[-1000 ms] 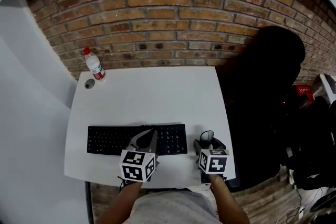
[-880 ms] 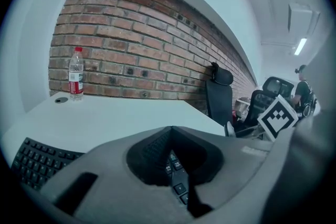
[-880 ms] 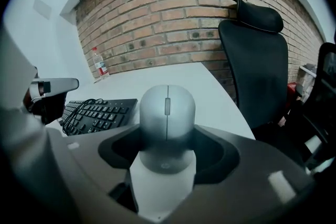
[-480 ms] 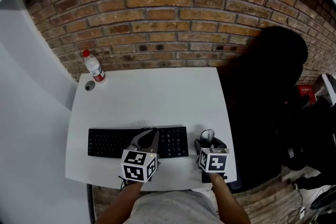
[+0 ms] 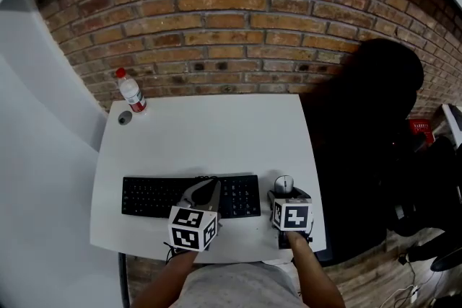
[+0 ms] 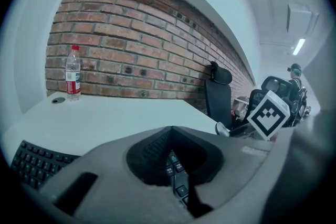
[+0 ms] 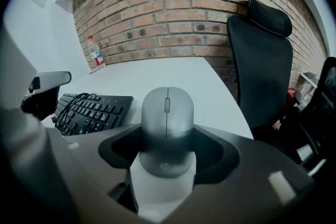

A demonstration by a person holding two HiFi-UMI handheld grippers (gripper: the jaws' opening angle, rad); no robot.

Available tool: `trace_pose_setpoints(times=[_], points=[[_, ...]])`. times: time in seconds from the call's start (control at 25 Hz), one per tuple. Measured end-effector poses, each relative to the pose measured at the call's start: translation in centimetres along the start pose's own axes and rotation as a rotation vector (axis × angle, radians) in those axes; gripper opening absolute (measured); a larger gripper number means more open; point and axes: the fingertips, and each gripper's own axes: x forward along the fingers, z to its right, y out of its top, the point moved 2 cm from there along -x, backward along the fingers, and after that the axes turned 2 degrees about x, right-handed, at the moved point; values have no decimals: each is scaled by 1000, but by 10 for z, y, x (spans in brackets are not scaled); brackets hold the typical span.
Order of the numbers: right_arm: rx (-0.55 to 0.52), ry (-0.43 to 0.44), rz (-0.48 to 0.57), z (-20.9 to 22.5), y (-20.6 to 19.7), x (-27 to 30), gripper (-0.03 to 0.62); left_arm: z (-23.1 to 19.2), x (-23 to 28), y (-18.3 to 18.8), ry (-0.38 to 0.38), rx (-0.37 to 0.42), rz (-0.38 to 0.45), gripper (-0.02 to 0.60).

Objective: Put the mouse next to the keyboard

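Mouse (image 7: 167, 113), grey, clamped at its rear half between the jaws of the right gripper (image 5: 286, 195), nose directed toward the brick wall (image 5: 231, 32). Located just beside the right end of the black keyboard (image 5: 189, 196), with a narrow strip of white table (image 5: 209, 133) between the two; contact with the tabletop not determinable.

Right gripper held low over the near right corner of the table, marker cube uppermost, right forearm (image 5: 315, 279) entering from the bottom edge and leaning slightly inward.

Left gripper (image 5: 207, 187) poised over the right-of-centre part of the keyboard, jaws closed tip to tip on nothing, keys visible through the hollow behind the tips. Tips aimed away from the person; left forearm (image 5: 164, 283) rising from the bottom edge and slanting to the right.

Grippers apart and roughly level with each other. Coiled cable (image 7: 73, 105) lying on the keyboard.

At the far left corner of the table, an upright water bottle (image 5: 131, 92) with a red cap. Black office chair (image 5: 361, 148) at the table's right side.
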Motion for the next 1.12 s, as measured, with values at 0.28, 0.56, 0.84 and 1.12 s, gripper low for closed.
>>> trace_pose_setpoints(times=[0.28, 0.56, 0.84, 1.12], points=[[-12, -16, -56, -1, -3, 6, 310, -6, -5, 0, 13, -4, 7, -14], [-13, -30, -56, -1, -7, 9, 308, -15, -10, 1, 29, -13, 15, -14], [-15, -34, -34, -1, -7, 7, 314, -14, -13, 0, 27, -13, 14, -14], [-41, -7, 51, -14, 13, -17, 309, -15, -25, 4, 26, -10, 31, -14]])
